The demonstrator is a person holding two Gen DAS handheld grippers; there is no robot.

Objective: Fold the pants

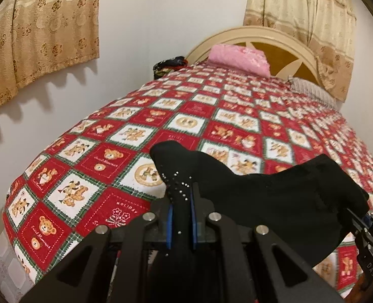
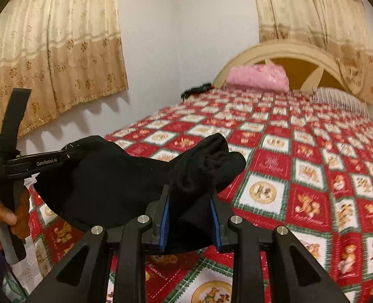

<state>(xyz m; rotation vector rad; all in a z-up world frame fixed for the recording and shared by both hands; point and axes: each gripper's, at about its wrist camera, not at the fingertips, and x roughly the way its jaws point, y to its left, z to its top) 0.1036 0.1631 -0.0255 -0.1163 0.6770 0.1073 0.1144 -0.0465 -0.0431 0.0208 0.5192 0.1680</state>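
The black pants (image 1: pixel 274 202) hang stretched in the air between my two grippers, above the near end of the bed. My left gripper (image 1: pixel 181 197) is shut on one end of the pants, where small shiny studs show. My right gripper (image 2: pixel 190 202) is shut on the other, bunched end of the pants (image 2: pixel 105 184). The right gripper also shows at the right edge of the left wrist view (image 1: pixel 363 217). The left gripper and the hand that holds it show at the left of the right wrist view (image 2: pixel 67 152). The lower part of the pants is hidden below both views.
The bed (image 1: pixel 161 126) has a red, white and green teddy-bear cover. A pink pillow (image 1: pixel 239 59) lies at the cream headboard (image 1: pixel 300 43). A dark bundle (image 1: pixel 171 65) sits at the bed's far left corner. Curtains (image 1: pixel 42 30) hang on the white wall.
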